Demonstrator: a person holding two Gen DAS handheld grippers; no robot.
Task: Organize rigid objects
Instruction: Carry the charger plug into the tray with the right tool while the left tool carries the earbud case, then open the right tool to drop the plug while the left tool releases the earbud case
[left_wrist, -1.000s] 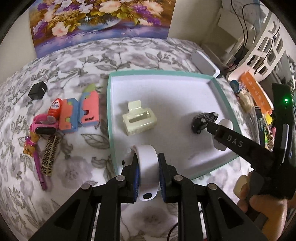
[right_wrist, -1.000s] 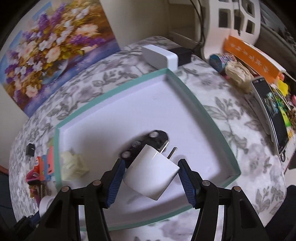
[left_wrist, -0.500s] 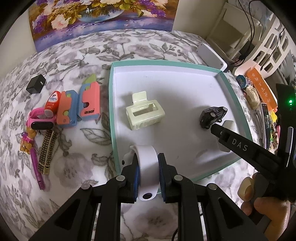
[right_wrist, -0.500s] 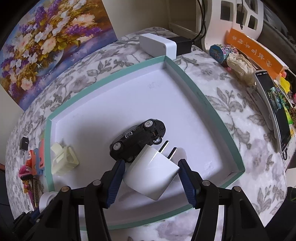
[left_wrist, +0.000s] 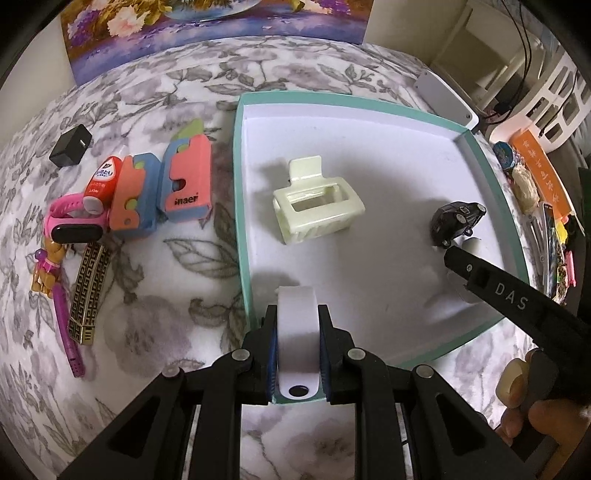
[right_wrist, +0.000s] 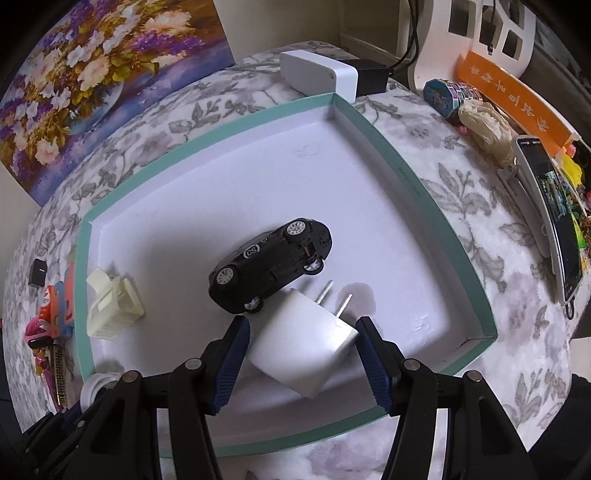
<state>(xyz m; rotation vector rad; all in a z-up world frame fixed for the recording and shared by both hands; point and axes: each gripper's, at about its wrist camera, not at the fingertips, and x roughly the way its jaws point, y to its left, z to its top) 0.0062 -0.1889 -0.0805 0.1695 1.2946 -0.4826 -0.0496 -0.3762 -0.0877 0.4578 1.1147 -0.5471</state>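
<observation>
A teal-rimmed tray (left_wrist: 242, 221) with a white floor lies on the flowered cloth. In it are a cream hair claw (left_wrist: 317, 210) and a black toy car (left_wrist: 456, 221). My left gripper (left_wrist: 297, 314) is shut on a white roll of tape (left_wrist: 297, 332), held over the tray's near left corner. In the right wrist view my right gripper (right_wrist: 303, 332) is shut on a white plug charger (right_wrist: 303, 350), prongs pointing away, low in the tray (right_wrist: 406, 177) and right against the toy car (right_wrist: 269, 266). The hair claw (right_wrist: 110, 310) sits at the tray's left side.
Left of the tray lie a black cube (left_wrist: 70, 146), a small red bottle (left_wrist: 101, 181), coral-and-blue blocks (left_wrist: 162, 188), a pink watch (left_wrist: 74, 225) and a patterned strip (left_wrist: 86, 295). A white box (right_wrist: 317, 74), a phone (right_wrist: 554, 214) and clutter line the right. A hand (left_wrist: 546, 417) holds the right gripper.
The left gripper has sunk toward the tray's near left corner with the tape. The right gripper has brought the charger lower, up against the toy car.
</observation>
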